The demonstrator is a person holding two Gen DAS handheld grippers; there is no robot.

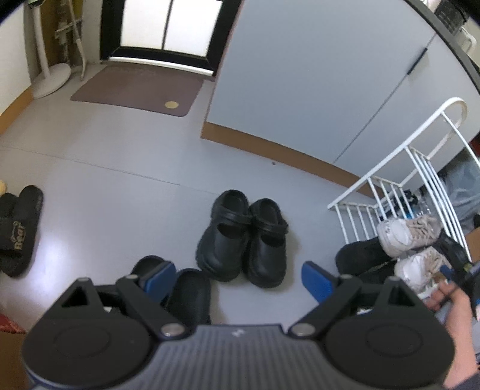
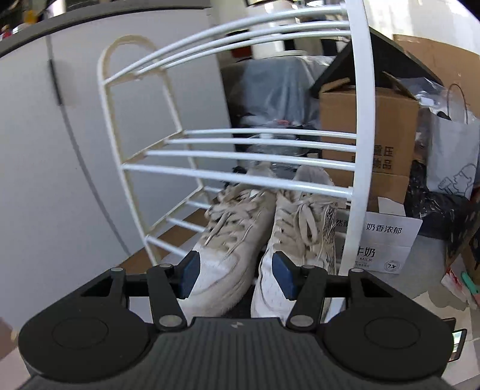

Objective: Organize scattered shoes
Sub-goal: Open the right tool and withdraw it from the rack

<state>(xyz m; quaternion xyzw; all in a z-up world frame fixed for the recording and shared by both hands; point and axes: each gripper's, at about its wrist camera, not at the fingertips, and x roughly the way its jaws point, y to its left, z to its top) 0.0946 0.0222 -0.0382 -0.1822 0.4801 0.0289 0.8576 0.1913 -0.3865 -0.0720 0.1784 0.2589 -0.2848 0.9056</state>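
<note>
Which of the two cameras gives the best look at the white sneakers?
The right wrist view: the white sneakers fill its centre, side by side on the white rack, laces clear, just beyond the open right gripper. The left wrist view shows the sneakers only small, at its right edge.

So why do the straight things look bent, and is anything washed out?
Left wrist view: fisheye lens bows the cabinet; the door glass is blown out, with glare on the floor. Right wrist view: white rack bars curve; the sneakers look slightly soft.
</note>
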